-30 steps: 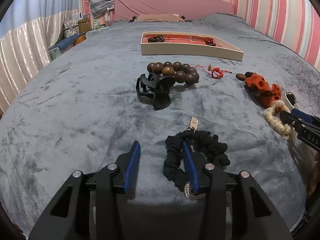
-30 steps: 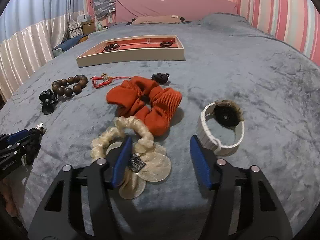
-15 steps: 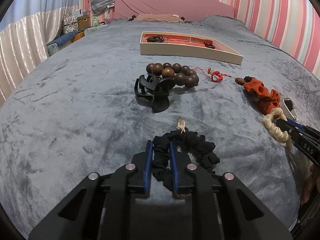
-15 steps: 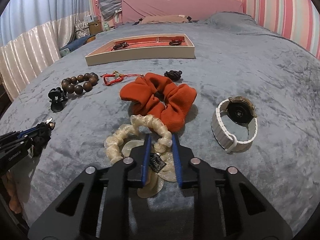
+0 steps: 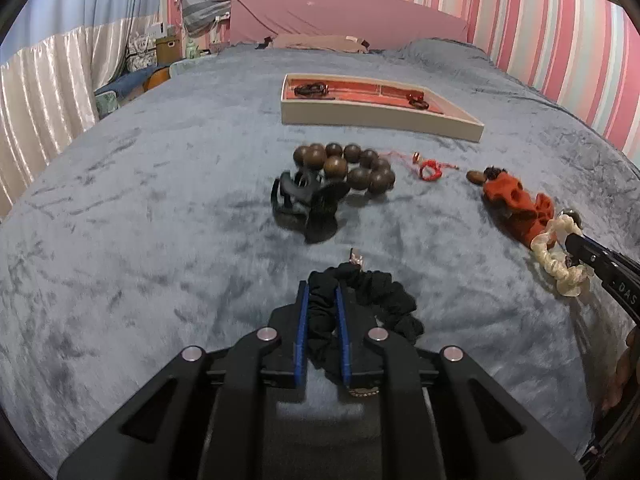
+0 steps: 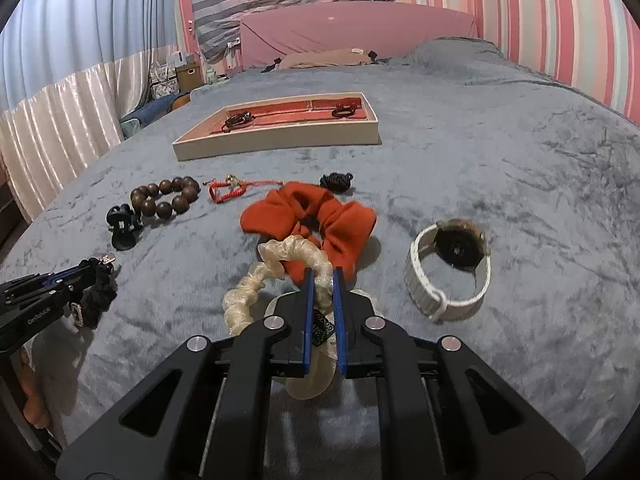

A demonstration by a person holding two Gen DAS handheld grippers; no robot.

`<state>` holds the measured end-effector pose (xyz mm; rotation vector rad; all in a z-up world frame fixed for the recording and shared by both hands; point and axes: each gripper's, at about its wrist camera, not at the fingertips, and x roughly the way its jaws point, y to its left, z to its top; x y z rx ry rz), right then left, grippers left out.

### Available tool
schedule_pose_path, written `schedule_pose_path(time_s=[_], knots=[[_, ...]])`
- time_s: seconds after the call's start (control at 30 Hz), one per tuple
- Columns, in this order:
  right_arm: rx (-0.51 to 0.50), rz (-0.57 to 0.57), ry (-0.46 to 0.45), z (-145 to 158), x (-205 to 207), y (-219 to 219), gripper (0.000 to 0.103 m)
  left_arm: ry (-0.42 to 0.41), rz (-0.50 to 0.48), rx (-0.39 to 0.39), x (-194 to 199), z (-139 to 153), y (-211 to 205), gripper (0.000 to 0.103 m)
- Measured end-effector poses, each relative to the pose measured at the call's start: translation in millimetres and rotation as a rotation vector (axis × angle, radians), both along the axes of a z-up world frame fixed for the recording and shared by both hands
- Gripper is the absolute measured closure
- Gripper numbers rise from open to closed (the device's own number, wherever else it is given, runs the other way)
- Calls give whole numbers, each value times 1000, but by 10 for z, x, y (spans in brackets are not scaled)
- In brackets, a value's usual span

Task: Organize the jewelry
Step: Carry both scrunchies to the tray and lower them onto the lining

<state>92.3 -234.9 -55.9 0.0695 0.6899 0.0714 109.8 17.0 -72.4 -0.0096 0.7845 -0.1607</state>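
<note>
1. Left wrist view: the left gripper (image 5: 322, 300) is clenched on the black scrunchie (image 5: 384, 300), pinching one fold near its charm end; the rest of the loop lies on the grey bedspread (image 5: 160, 240).
2. Right wrist view: the right gripper (image 6: 321, 284) is clamped on the cream scrunchie (image 6: 276, 258), which touches the orange scrunchie (image 6: 320, 216) behind it.
3. Both held pieces are well short of the tray (image 6: 280, 138), which already holds two small dark items.
4. Risk, as I judge it: lifting the cream scrunchie may drag the orange one along, since the two overlap.
5. Each grip takes only a thin fold of soft fabric, so a quick swing could let either scrunchie slip out.
6. The hair claw (image 5: 304, 204) and bead bracelet (image 5: 352, 164) lie between the left gripper and the tray; a low carry could knock them.
7. The dangling black loop might snag the claw.
</note>
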Motion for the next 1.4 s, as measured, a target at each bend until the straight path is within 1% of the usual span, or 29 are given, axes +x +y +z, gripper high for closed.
schedule_pose_path(time_s=[0.17, 0.3, 0.5, 0.67, 0.73, 0.83, 0.97, 1.07, 1.13, 1.2, 1.27, 1.4], knots=[[5, 3, -31, 145, 33, -34, 93, -33, -11, -5, 53, 163, -37, 90], [29, 6, -47, 290, 169, -96, 93, -62, -29, -4, 172, 321, -97, 90], [33, 8, -76, 520, 481, -159, 93, -105, -55, -22, 423, 620, -165, 90], [50, 14, -70, 659, 901, -206, 93, -121, -82, -25, 701, 851, -270, 90], [53, 15, -65, 710, 1075, -220, 93, -127, -88, -16, 851, 933, -312, 90], [34, 20, -64, 771, 1346, -205, 93, -127, -95, -9, 1184, 1057, -396, 90], [27, 17, -54, 782, 1695, -194, 93, -103, -96, 1, 1575, 1085, -483, 90], [32, 11, -46, 770, 1975, -185, 93, -103, -84, 22, 1867, 1072, -555, 90], [8, 5, -44, 770, 2189, -163, 93, -94, -74, 20, 2058, 1044, -585, 90], [-5, -5, -40, 766, 2363, -158, 93, -68, -58, 6, 2302, 1001, -576, 90], [4, -13, -21, 750, 2583, -181, 93, -41, -36, 1, 2559, 937, -574, 90], [-18, -33, -2, 718, 2970, -188, 93, -25, -7, 27, 3022, 861, -571, 90]])
